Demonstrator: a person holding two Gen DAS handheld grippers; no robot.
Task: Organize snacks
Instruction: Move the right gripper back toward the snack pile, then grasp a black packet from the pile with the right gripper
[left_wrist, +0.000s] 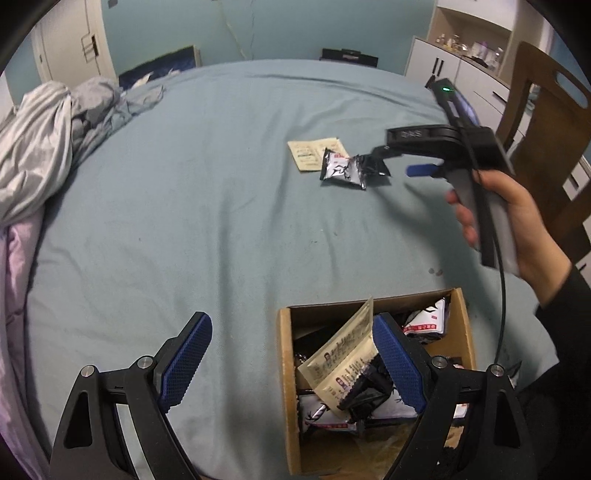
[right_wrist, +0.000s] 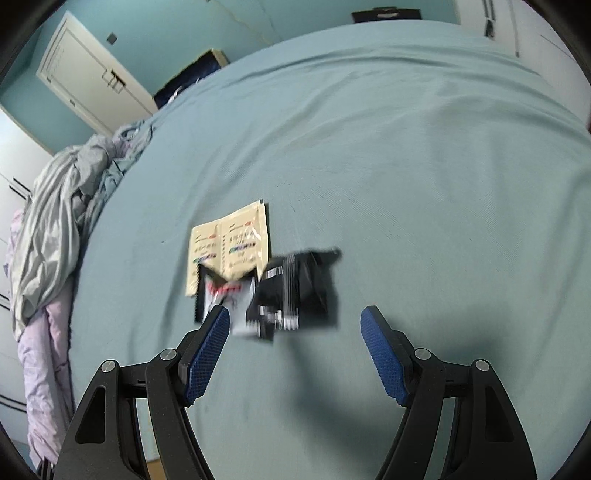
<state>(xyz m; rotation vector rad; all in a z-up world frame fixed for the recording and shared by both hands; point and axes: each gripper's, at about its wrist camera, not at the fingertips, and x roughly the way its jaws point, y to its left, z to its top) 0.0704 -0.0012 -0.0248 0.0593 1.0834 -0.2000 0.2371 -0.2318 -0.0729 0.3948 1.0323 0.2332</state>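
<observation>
A cardboard box (left_wrist: 286, 387) with several snack packets sits on the blue-green bedsheet at the near right. A beige sachet (left_wrist: 343, 363) leans in it. My left gripper (left_wrist: 291, 363) is open and empty, its right finger over the box. On the bed lie a beige double sachet (left_wrist: 310, 153) (right_wrist: 231, 245), a black-and-white packet (left_wrist: 341, 170) (right_wrist: 231, 295) and a black packet (left_wrist: 375, 166) (right_wrist: 295, 291). My right gripper (right_wrist: 295, 339) (left_wrist: 399, 164) is open, just short of these packets, touching none.
A crumpled grey and pink duvet (left_wrist: 48, 147) (right_wrist: 55, 236) lies along the left of the bed. A wooden chair (left_wrist: 543, 122) and white cabinets (left_wrist: 443, 62) stand at the right. A white door (right_wrist: 85, 70) is at the far left.
</observation>
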